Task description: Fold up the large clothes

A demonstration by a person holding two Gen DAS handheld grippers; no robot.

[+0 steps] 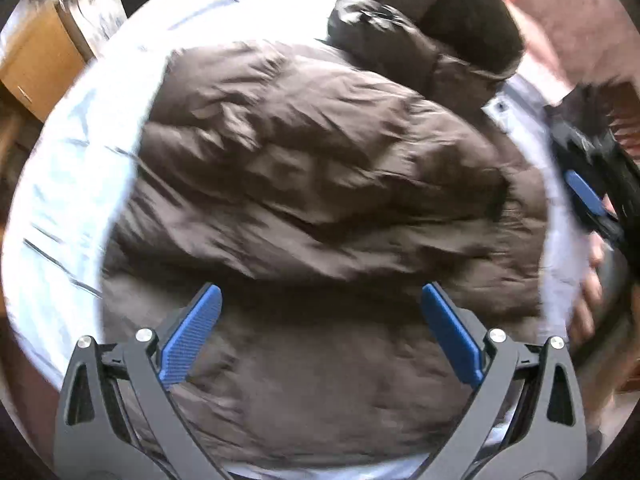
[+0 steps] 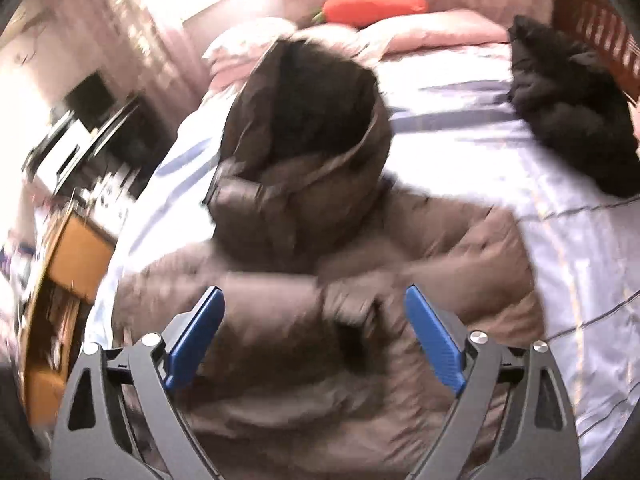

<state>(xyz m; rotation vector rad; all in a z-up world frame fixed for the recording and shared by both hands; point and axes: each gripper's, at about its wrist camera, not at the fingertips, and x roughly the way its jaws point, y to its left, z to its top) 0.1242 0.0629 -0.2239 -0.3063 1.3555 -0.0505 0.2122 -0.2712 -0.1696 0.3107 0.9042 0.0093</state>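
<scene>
The left gripper (image 1: 320,292) is spread wide, its blue pads (image 1: 191,334) far apart at about 7 and 5 o'clock of the left wrist view, with nothing between them. It points down and forward over the brown puffer jacket (image 1: 320,200), which fills the middle of that view and lies on the bed (image 1: 72,184), on a pale sheet with thin dark stripes. Whether the fingertips touch the fabric cannot be told; the frame is smeared by motion. The jacket's hood (image 1: 432,28) lies at about 1 o'clock, toward the far side of the bed.

The right gripper (image 2: 316,292) is likewise fully apart and holds nothing, its blue pads (image 2: 196,340) flanking the jacket's lower body. In the right wrist view the jacket (image 2: 320,340) sits centre and low, its sleeves folded across the chest, and the hood (image 2: 304,120) stands open at 12 o'clock. In the left wrist view this same gripper (image 1: 588,192) shows at 3 o'clock, beside the jacket's edge, with the person's hand (image 1: 588,292) wrapped behind it at about 4 o'clock.

A black garment (image 2: 568,108) lies on the sheet at 2 o'clock, well apart from the jacket. Pink pillows (image 2: 432,32) and a red cushion (image 2: 372,6) sit at 12 o'clock, and a wooden cabinet (image 2: 76,264) stands beside the bed at 9 o'clock.
</scene>
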